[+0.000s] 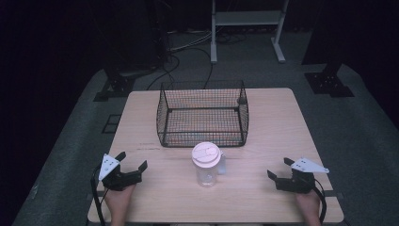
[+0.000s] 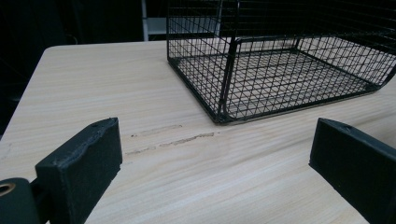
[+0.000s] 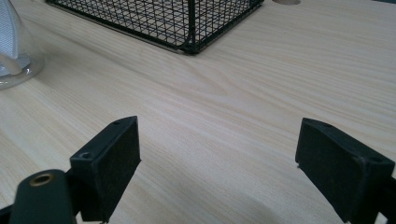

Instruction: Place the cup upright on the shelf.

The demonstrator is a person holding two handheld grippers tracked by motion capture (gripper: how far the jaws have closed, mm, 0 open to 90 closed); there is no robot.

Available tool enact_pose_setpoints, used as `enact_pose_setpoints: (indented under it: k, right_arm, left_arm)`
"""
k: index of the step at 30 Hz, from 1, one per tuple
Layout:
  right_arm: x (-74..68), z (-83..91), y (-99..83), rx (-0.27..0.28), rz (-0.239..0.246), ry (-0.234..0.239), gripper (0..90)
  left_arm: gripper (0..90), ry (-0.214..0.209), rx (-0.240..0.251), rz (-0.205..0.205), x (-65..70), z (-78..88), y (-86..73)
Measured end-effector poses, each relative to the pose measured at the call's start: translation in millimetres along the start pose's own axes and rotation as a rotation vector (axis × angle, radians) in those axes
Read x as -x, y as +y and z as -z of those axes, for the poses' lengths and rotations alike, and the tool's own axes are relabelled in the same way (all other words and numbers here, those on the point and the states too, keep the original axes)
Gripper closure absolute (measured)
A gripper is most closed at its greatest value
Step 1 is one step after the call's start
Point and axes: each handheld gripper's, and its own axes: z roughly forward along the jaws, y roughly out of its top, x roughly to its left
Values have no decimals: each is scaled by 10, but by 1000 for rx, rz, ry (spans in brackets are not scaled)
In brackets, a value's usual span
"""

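So I've got the jug [image 1: 206,165] standing upright mid-table, just in front of the basket [image 1: 202,113]; long axis straight up, lid on top, handle poking out to its right; it sits between my grippers, well apart from both, about equally near; left gripper [image 1: 133,162] and right gripper [image 1: 278,168] are both spread wide, holding nothing; I'd guess right goes in, handle's on that side.

Matt pale wood table [image 1: 273,117], black wire-mesh basket [image 1: 203,114], clear glossy plastic jar [image 1: 207,165].
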Motion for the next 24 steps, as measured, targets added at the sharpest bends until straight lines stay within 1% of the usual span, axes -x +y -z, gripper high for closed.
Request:
enact_pose_setpoints:
  k: [3, 6, 11, 17, 22, 24]
  right_arm:
    - [0, 0, 0, 0, 1, 1, 129]
    - [-1, 0, 0, 0, 2, 0, 129]
    - [-3, -2, 1, -2, 3, -2, 129]
    - [-6, -6, 4, -7, 5, -4, 129]
    - [-5, -4, 3, -6, 6, -4, 129]
    - [-4, -2, 2, -4, 7, -5, 129]
  left_arm:
    - [16, -4, -4, -2, 12, -10, 2]
    - [15, -14, 4, 1, 5, -10, 4]
    - [16, -24, 4, -2, 17, -9, 11]
    - [15, -35, 2, -6, 37, 15, 1]
    - [16, -46, 10, -11, 83, 21, 17]
    - [16, -52, 1, -21, 116, 2, 21]
